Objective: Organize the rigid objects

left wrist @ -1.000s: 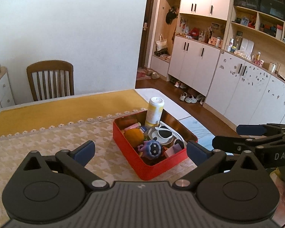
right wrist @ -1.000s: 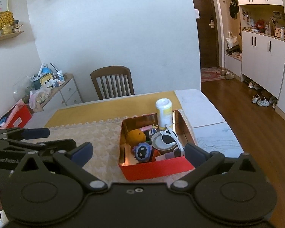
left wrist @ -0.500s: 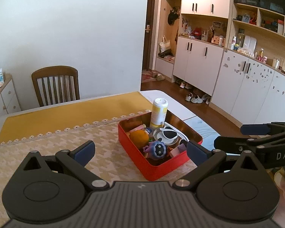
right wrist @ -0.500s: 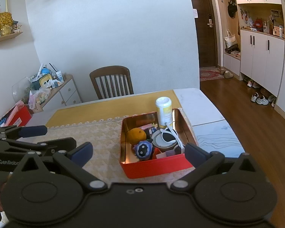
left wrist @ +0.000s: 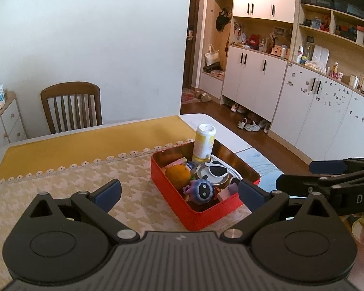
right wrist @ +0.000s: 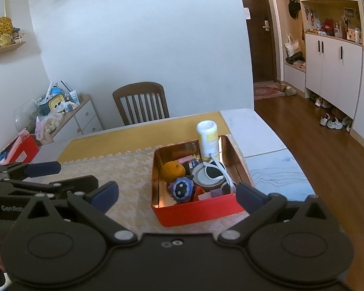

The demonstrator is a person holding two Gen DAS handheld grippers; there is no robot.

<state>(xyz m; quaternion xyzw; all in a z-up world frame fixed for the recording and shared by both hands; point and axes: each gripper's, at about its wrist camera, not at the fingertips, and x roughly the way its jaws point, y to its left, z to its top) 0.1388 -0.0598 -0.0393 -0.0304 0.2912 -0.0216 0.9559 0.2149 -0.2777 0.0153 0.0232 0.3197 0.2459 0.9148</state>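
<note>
1. Both claws hang spread wide with nothing held: the left claw (left wrist: 179, 191) over the near edge of the surface (left wrist: 60, 150), the right claw (right wrist: 177, 194) beside it; each shows matte black linkage arms tipped with blue pads.
2. From the left wrist view, the right claw (left wrist: 327, 169) shows side-on at the right edge, cut off by the frame; from the right wrist view, the left claw (right wrist: 43, 169) shows the same way at the left edge.
3. A rectangular tin (left wrist: 172, 194), red outside and shiny copper inside, sits on the right part of the surface, on a woven cream cloth (left wrist: 60, 194) with a lace edge; beyond it lies a plain yellow cloth (left wrist: 85, 140).
4. Inside the tin: a tall white-and-yellow bottle (left wrist: 203, 140) upright at the far corner, a round orange (left wrist: 178, 174), a spiky purple-blue toy (left wrist: 201, 190) with a dark face, and a round metal lid (left wrist: 206, 172) with white-framed sunglasses (left wrist: 217, 169) across it.
5. Small pink and white pieces between these items are too crowded to identify, and the near wall of the tin hides its floor.
6. A wooden slat-back chair (left wrist: 71, 106) stands at the far side, its legs hidden by the surface.
</note>
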